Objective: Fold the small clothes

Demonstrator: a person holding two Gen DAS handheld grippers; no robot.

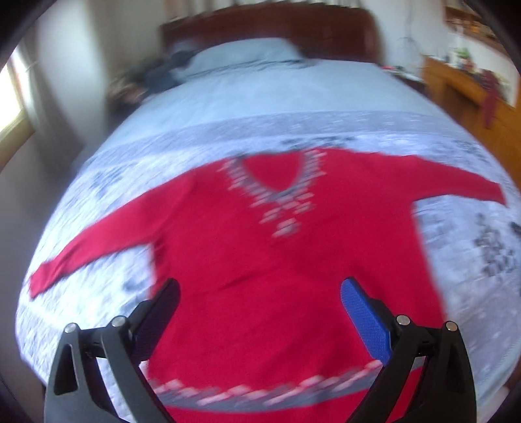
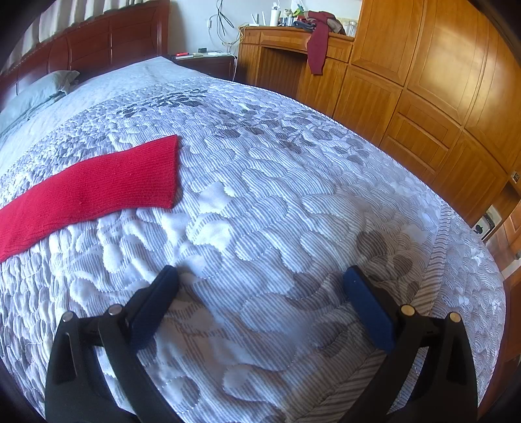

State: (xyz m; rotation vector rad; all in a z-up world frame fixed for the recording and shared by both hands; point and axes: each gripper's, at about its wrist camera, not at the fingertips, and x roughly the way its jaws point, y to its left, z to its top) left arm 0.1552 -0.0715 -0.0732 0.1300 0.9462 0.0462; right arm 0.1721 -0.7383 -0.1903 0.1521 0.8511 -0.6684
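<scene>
Straight ahead of the left gripper (image 1: 260, 293), in its own blurred view, a red sweater (image 1: 260, 253) lies flat on the quilted bedspread (image 1: 97, 293), front up, both sleeves spread out to either side. The gripper's jaws stand wide apart with nothing between them, hovering over the lower body of the sweater near its patterned hem (the blur hides whether the tips touch the knit). Beyond the neckline lie a grey pillow (image 1: 241, 53) and a dark wooden headboard (image 1: 270, 29).

From the right wrist, the right gripper (image 2: 260, 279) is likewise spread and empty, above bare bedspread. One sleeve end (image 2: 97, 185) lies ahead and to its left, apart from the fingers. A wooden wardrobe (image 2: 423, 81) stands to its right.
</scene>
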